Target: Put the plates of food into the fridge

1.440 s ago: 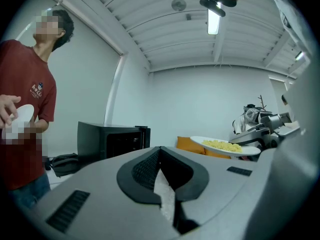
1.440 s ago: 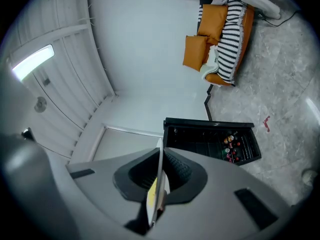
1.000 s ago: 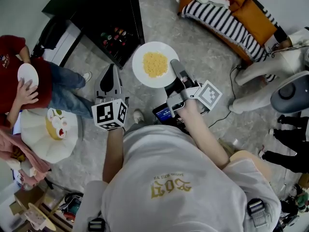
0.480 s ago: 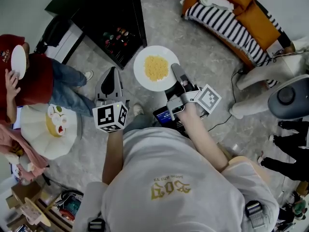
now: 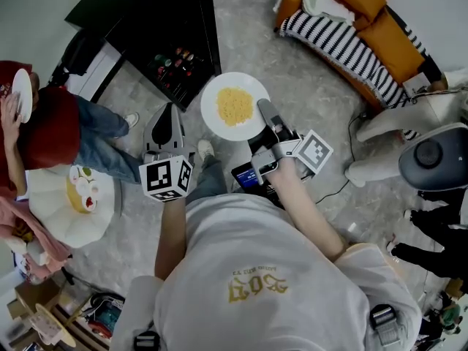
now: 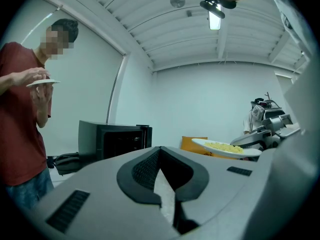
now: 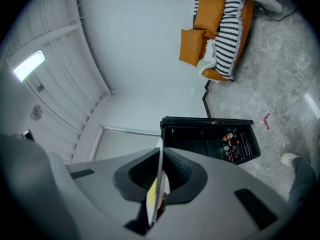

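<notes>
A white plate of yellow food [image 5: 235, 106] hangs level over the floor, and my right gripper [image 5: 263, 114] is shut on its near rim. In the right gripper view the plate [image 7: 158, 170] shows edge-on between the jaws. The small black fridge [image 5: 170, 53] stands just beyond it with its door open and bottles inside. My left gripper [image 5: 167, 115] hovers left of the plate, shut on nothing; its pads [image 6: 150, 169] meet in the left gripper view. A second plate of food [image 5: 82, 188] lies on a round white table [image 5: 58, 218] at the left.
A person in a red shirt [image 5: 45, 126] stands at the left and holds a white plate [image 5: 20, 94]. An orange sofa with a striped blanket [image 5: 344, 31] is at the back right. A grey rounded machine [image 5: 433, 156] and cables lie at the right.
The plate in my right gripper has drifted slightly toward the fridge. The person at the left has lifted their plate and tilted it upright. My foot has stepped forward.
</notes>
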Available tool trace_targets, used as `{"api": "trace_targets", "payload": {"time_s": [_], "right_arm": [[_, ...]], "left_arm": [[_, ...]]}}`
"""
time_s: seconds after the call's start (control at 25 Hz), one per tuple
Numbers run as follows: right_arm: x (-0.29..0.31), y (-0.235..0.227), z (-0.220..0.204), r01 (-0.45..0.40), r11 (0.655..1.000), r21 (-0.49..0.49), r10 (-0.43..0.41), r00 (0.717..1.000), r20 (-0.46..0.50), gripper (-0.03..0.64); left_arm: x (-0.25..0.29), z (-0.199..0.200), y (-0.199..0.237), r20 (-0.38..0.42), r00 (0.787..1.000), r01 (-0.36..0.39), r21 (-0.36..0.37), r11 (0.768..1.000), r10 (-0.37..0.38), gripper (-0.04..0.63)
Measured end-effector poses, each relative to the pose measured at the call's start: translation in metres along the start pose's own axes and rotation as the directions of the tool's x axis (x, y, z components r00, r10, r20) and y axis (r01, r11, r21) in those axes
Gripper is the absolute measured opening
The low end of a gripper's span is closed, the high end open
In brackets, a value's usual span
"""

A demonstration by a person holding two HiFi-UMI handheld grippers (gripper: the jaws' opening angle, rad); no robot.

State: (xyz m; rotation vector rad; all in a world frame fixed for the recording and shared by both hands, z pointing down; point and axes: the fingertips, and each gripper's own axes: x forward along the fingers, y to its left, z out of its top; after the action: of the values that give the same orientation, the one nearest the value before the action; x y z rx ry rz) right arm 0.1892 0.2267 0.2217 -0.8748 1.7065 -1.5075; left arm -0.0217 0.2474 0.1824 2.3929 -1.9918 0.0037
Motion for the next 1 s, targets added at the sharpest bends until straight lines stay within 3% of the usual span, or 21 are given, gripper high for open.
{"api": "trace_targets", "payload": {"time_s": [0.44, 1.0], "right_arm": [[0.097, -0.009, 0.016, 0.039, 0.999, 0.002, -0.039, 0.999, 0.032, 0.02], [0.18, -0.023, 0.004, 0.091, 0.996, 0.007, -0.092, 0.993, 0.074, 0.02]], "left_arm": [[0.093, 0.001, 0.056, -0.023, 0.999, 0.036, -0.022, 0.999, -0.036, 0.006], [0.162, -0.006, 0.119, -0.036, 0.995, 0.092, -0.056, 0.994, -0.094, 0.006]]}}
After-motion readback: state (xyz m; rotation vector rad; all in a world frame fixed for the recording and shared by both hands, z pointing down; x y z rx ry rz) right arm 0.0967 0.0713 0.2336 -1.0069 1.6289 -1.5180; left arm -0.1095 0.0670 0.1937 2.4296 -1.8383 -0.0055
